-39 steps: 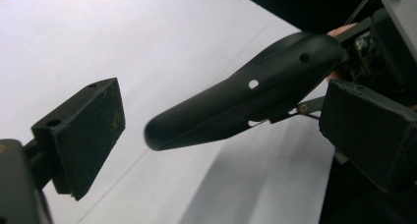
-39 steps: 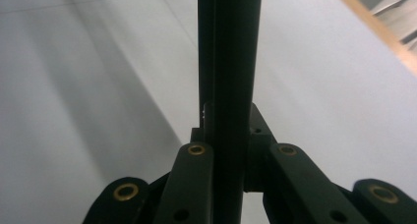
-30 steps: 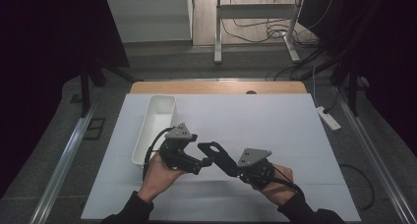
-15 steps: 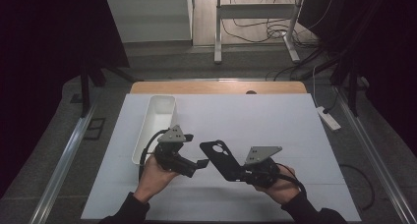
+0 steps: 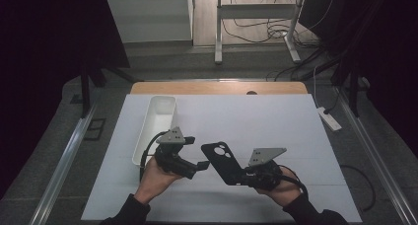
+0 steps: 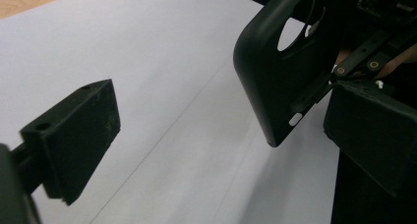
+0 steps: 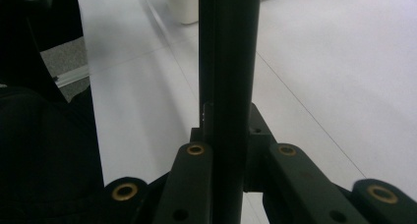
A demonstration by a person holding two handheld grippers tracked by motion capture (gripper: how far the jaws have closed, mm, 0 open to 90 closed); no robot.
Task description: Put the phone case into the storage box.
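**Right gripper holds the phone case above the sheet**

Here the right gripper (image 5: pixel 242 175) pinches a black phone case (image 5: pixel 223 162) at its near end, jaws tight on its thin edge. The case tilts up and left, apparently clear of the white sheet (image 5: pixel 256 121). The left gripper (image 5: pixel 201 166), jaws spread, points at it from just left. A white tray (image 5: pixel 156 121) lies farther left.

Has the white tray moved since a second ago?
No. The white tray lies in the same spot beside the left edge of the white table in the high view.
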